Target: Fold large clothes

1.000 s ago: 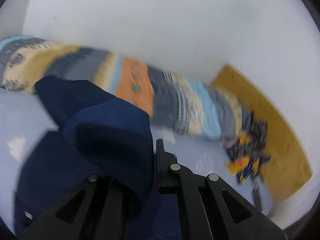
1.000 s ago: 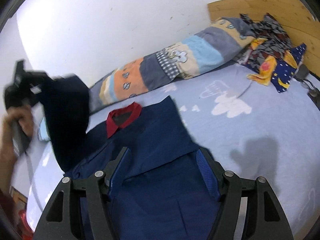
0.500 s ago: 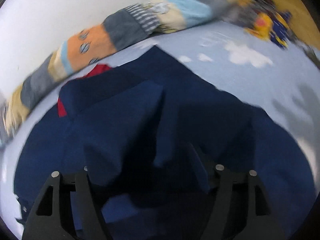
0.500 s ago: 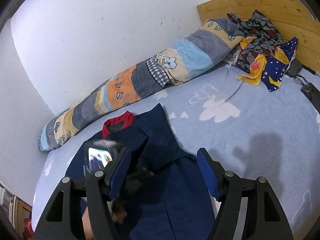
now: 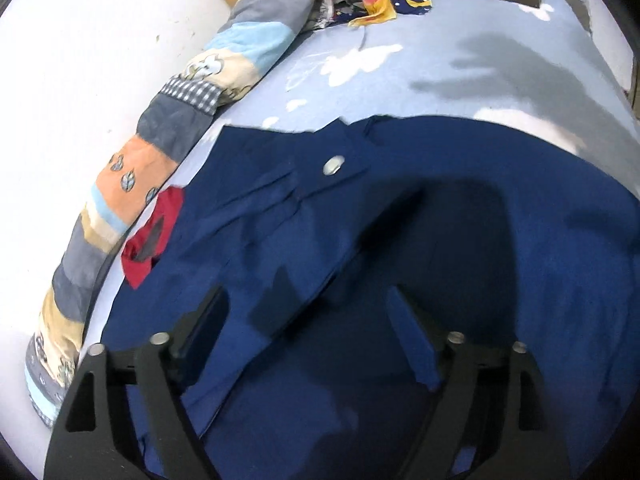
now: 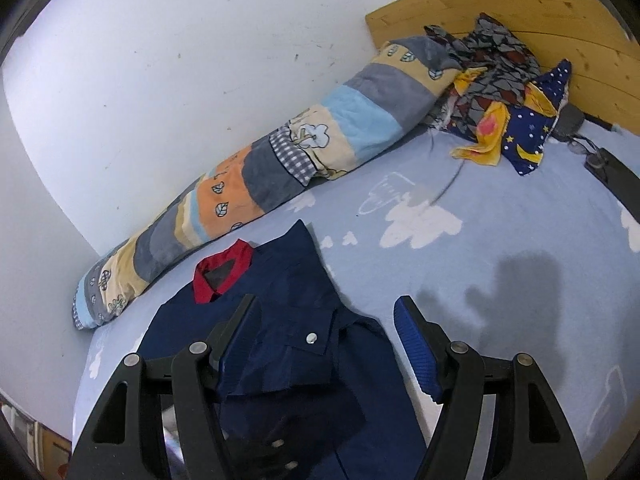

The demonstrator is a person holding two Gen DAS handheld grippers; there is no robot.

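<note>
Lying under both grippers' spread fingers [image 5: 412, 340]: navy shirt [image 6: 296, 320].

A bed with a pale blue, cloud-printed sheet [image 6: 500, 264] carries a navy, red-collared shirt [image 6: 288, 280], a long patchwork bolster [image 6: 280, 168], crumpled patterned cloths [image 6: 508, 120] and, seemingly, spectacles [image 6: 580, 146].

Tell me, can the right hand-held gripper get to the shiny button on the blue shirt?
Probably yes. The right hand-held gripper is open, the button lies between its fingers, and nothing covers it.
</note>
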